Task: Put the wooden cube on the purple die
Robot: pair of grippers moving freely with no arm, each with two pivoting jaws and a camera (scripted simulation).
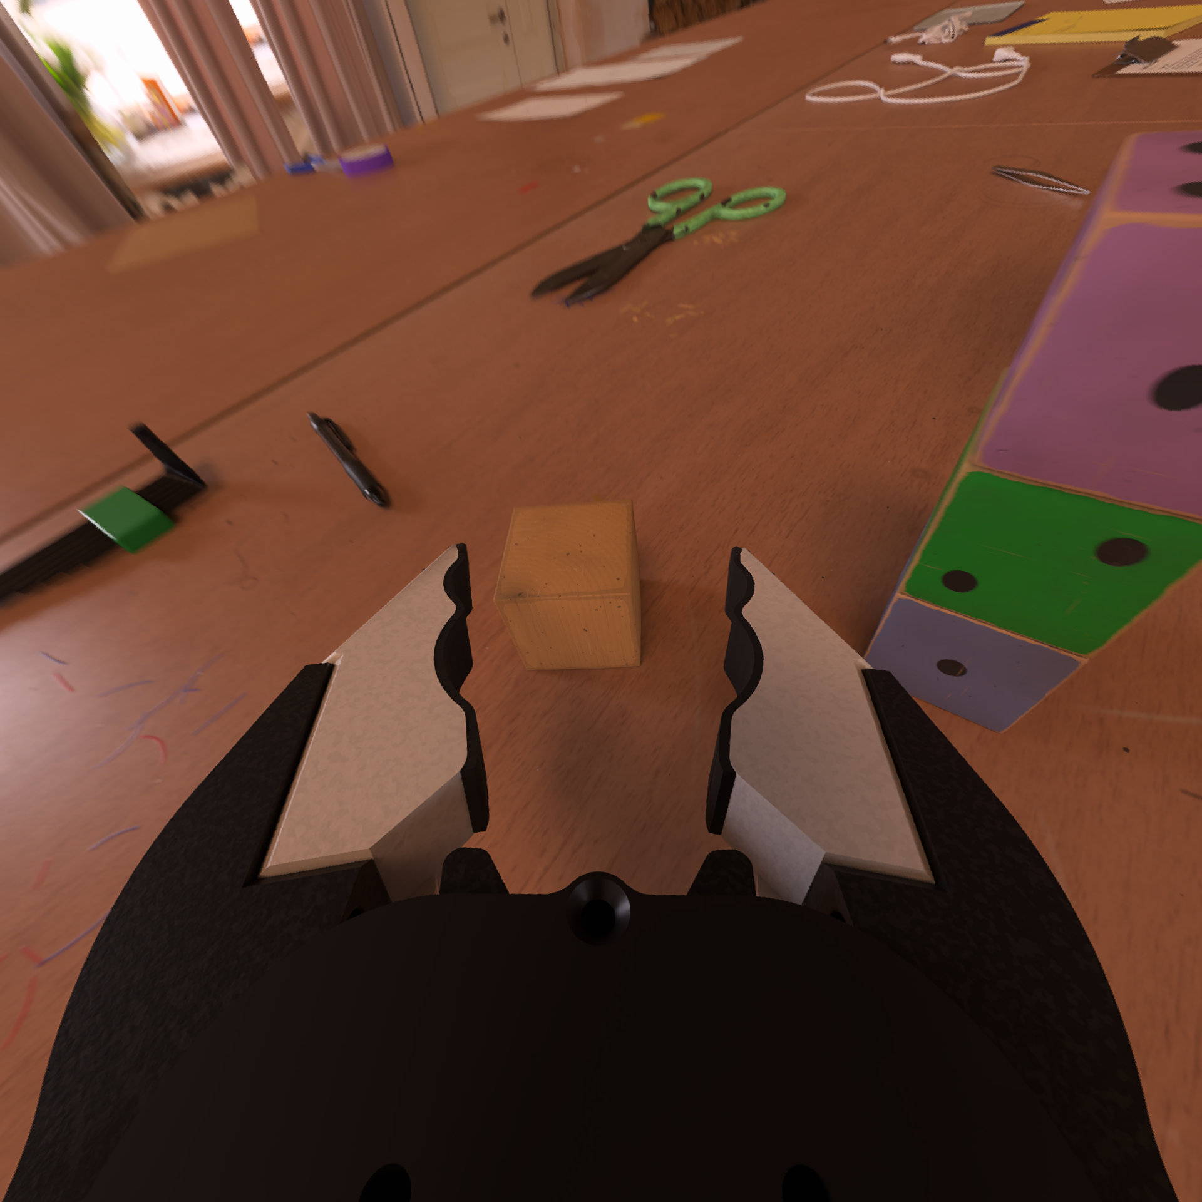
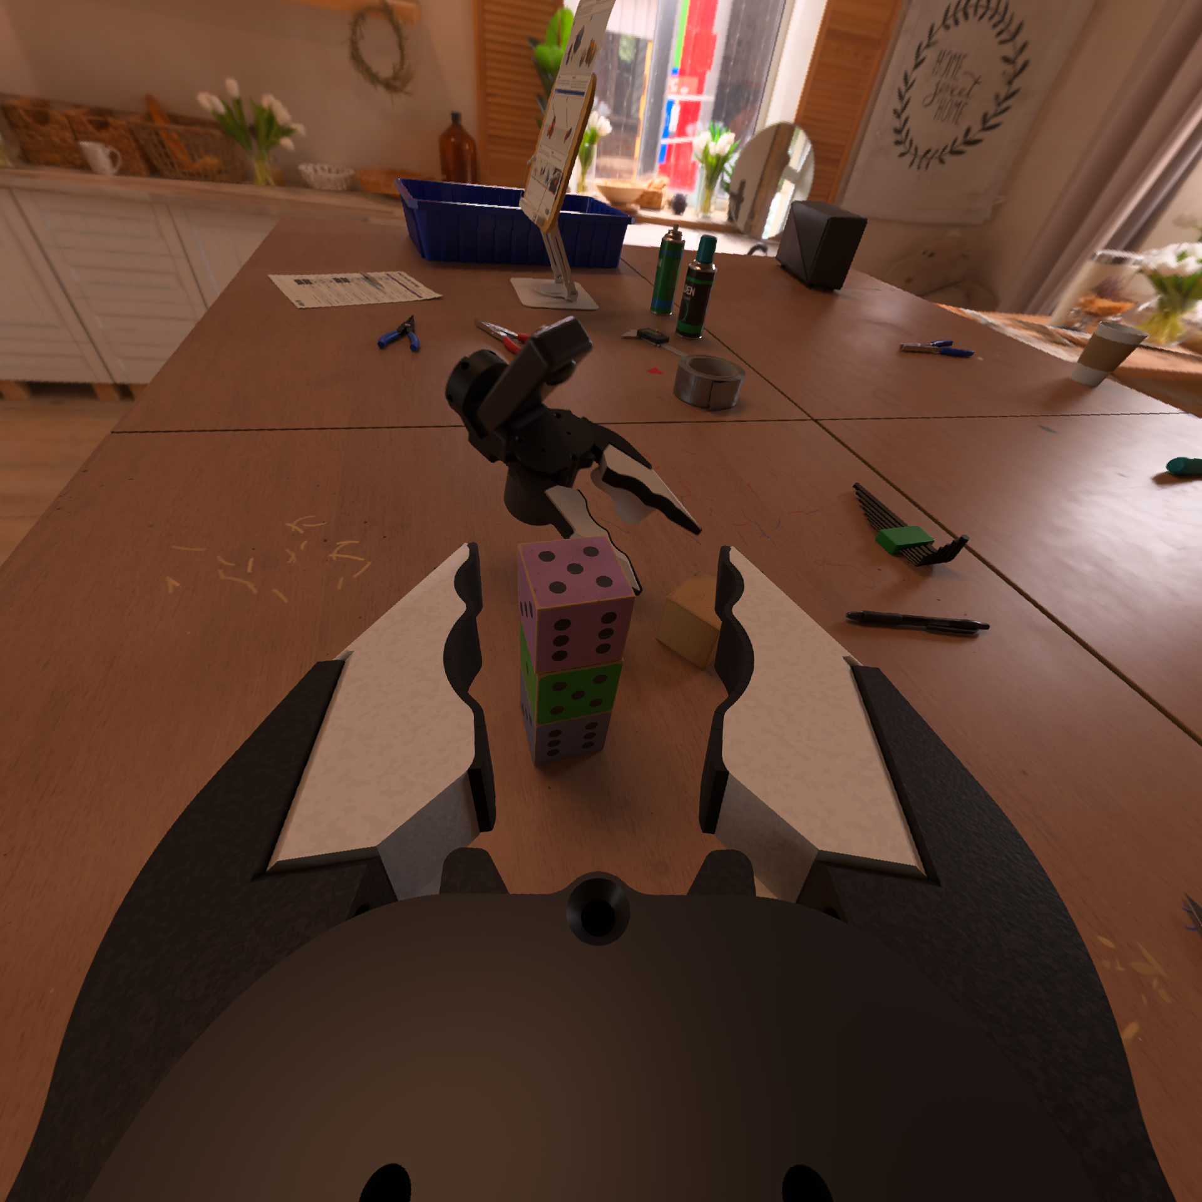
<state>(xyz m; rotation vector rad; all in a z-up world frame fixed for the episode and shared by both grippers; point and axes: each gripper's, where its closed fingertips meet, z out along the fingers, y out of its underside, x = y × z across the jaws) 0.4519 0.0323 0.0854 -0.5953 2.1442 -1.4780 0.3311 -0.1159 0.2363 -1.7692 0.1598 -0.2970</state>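
Note:
The wooden cube (image 1: 571,585) sits on the table just ahead of my open left gripper (image 1: 598,553), between the lines of its fingertips and untouched. To its right rises a stack of three dice: a purple die (image 1: 1099,351) on top, a green die (image 1: 1034,559) in the middle, a blue-grey die (image 1: 969,663) at the bottom. In the right wrist view the purple die (image 2: 572,598) tops the stack, in front of my open, empty right gripper (image 2: 598,553). The wooden cube (image 2: 689,618) lies right of the stack, partly hidden by my right finger. The left gripper (image 2: 624,520) hovers behind the stack.
Green-handled scissors (image 1: 657,240), a black pen (image 1: 348,458) and a hex key set with a green holder (image 1: 127,517) lie beyond the cube. A white cord (image 1: 923,81) lies farther off. The right wrist view shows a tape roll (image 2: 709,380), spray cans (image 2: 683,286) and a blue bin (image 2: 507,221).

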